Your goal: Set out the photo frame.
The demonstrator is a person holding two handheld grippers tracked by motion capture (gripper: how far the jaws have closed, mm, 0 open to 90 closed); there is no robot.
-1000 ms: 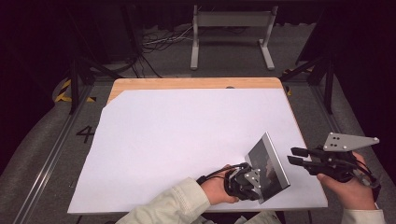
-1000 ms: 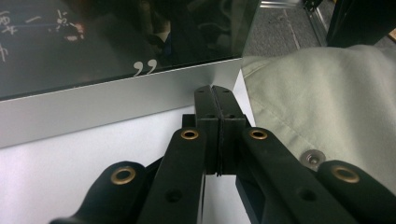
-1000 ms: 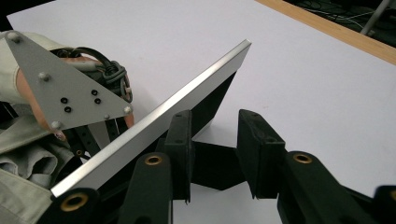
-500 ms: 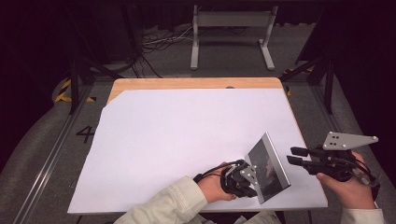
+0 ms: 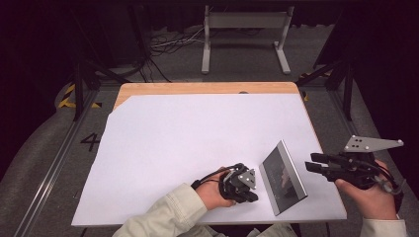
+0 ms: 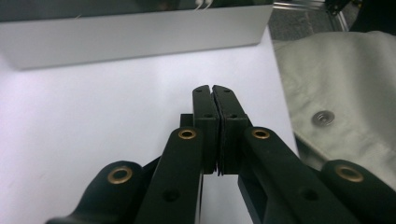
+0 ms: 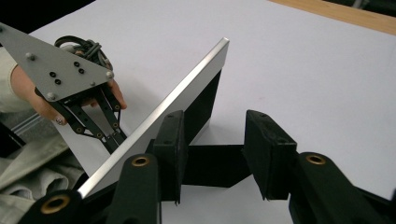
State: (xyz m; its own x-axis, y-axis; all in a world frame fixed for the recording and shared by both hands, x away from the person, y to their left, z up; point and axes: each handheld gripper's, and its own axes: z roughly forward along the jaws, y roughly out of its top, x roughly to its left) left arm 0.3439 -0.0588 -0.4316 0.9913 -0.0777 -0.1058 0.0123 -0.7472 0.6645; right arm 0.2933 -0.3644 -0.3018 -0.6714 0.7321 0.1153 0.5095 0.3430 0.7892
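Silvery metal frames the dark panel, which stands tilted on the white sheet at about 5 o'clock on the table, between the two claws. The left claw lies just beside it at its 9 o'clock, jaws pressed together on nothing and apart from the panel's edge. The right claw hovers at the panel's 3 o'clock, near it, jaws spread wide and empty.

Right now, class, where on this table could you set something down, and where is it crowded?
The white sheet is bare from the wooden far edge down to the left tool. The near right corner is crowded: the leaning silver-framed panel stands between both tools.
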